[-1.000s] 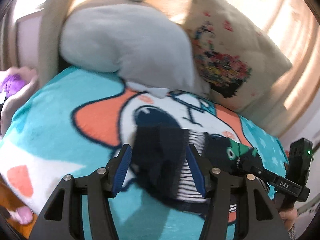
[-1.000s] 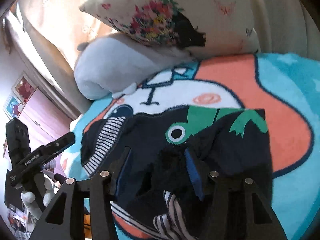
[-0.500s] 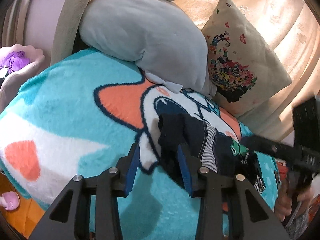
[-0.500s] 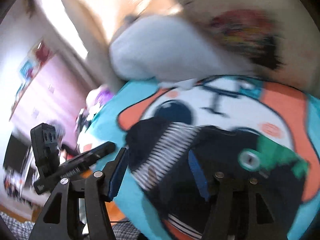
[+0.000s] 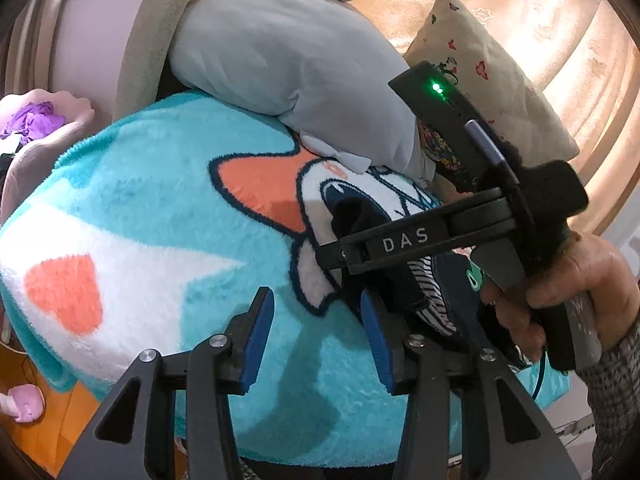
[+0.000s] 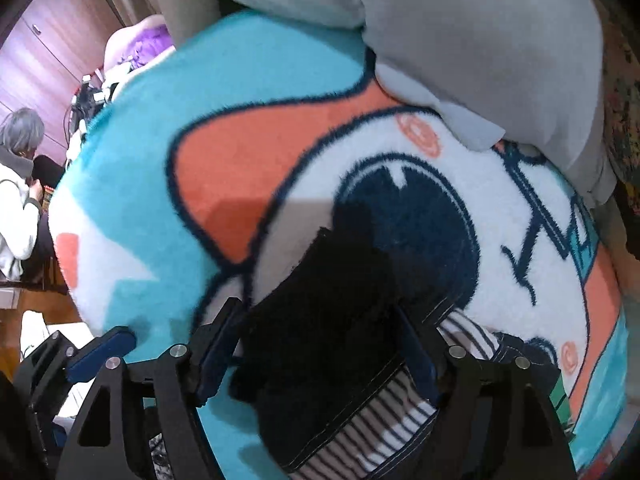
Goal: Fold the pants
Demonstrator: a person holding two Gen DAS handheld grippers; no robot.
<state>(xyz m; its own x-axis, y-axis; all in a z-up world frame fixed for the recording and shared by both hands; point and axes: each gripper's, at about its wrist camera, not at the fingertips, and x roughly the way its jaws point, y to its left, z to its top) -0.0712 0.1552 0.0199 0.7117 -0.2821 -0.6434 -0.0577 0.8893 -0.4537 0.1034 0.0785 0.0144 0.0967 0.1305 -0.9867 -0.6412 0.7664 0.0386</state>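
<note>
The dark navy pants (image 5: 404, 280), with a striped lining and a green print, lie bunched on the cartoon blanket (image 5: 160, 208). My left gripper (image 5: 316, 340) hovers just left of them. Its jaws are opening, with only blanket between the blue pads (image 5: 256, 344). My right gripper (image 6: 316, 352) points down over the pants' left end (image 6: 320, 320). Its jaws are opening too, and the dark cloth lies between its fingers without being pinched. A hand (image 5: 560, 288) holds the right gripper's body across the left wrist view. The left gripper's pad (image 6: 100, 350) shows at the lower left of the right wrist view.
A large grey plush (image 5: 288, 68) and a floral cushion (image 5: 500, 92) lean at the head of the bed, before a peach curtain. A pink seat holding purple cloth (image 5: 32, 120) stands to the left. A seated person (image 6: 20, 184) is beyond the bed's far left edge.
The left gripper let the pants' end slip out and drew back to the left. The right gripper swung across to that end, tipped downward, and its jaws spread wider.
</note>
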